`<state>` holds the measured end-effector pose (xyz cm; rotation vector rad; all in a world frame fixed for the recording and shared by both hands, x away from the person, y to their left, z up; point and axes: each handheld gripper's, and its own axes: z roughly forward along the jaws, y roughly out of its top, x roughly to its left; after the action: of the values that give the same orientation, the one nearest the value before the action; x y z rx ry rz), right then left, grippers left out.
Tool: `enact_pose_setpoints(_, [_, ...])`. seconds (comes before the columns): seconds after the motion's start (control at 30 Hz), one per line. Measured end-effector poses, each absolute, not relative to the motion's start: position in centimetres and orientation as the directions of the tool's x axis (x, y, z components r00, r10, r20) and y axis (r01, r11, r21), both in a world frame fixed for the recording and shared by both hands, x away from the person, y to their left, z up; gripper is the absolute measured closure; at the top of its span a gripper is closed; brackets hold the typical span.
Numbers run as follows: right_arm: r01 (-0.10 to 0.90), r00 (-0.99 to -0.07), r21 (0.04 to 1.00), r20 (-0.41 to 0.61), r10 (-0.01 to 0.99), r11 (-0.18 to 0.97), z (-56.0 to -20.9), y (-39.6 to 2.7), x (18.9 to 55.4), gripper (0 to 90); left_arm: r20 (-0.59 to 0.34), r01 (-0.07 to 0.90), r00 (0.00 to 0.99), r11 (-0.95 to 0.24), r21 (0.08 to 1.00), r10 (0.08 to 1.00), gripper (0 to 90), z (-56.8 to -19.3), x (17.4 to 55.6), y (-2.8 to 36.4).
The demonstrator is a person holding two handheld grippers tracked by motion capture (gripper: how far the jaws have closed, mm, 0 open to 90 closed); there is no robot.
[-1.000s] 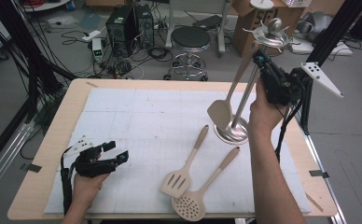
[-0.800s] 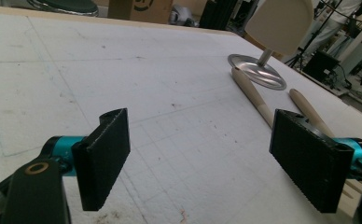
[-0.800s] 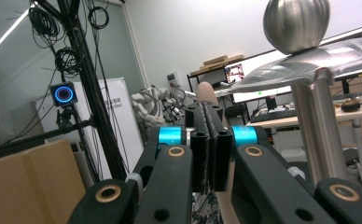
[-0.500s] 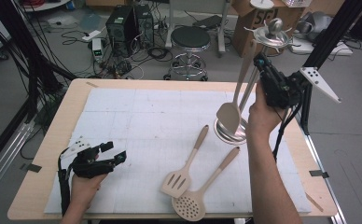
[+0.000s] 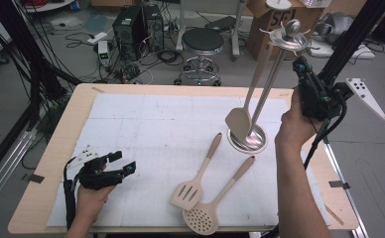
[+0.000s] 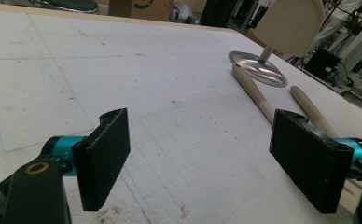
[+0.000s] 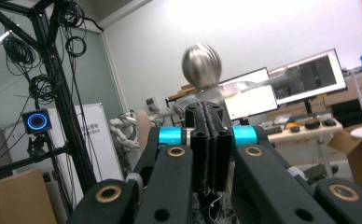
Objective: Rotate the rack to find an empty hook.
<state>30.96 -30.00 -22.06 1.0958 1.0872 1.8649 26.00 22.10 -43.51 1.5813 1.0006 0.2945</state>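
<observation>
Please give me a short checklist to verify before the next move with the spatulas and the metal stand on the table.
1. Solid spatula hangs on the metal stand: ok.
2. Right tool shut, nothing between its pads: ok.
3. Right tool clear of the stand's top: cannot tell.
4. Left tool open and empty, resting on the table: ok.
5. Slotted spatula and perforated spoon lie flat, handles free to grasp: ok.
6. Stand base flat on the table: ok.
</observation>
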Motion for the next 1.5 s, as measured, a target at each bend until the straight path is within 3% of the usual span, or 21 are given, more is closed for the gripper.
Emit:
enact_pose_setpoints(0.3, [-0.170,-0.400,0.928,0.242,0.884,-0.331,-21.5,-28.3,30.5,90.0,-0.331,0.433,0.601,0.051,0.900,0.728,20.8,-43.5,26.0,22.0])
enact_pose_setpoints(1.03, [-0.102,-0.397,0.942,0.256,0.881,-0.319,-21.0,-25.5,33.1,90.0,-0.335,0.430,0.595,0.063,0.901,0.731,20.9,-43.5,25.9,22.3])
enact_pose_setpoints(1.5, [-0.102,-0.366,0.924,0.311,0.877,-0.370,-22.8,-28.2,32.3,90.0,-0.328,0.429,0.600,0.053,0.902,0.730,20.9,-43.4,25.9,22.2])
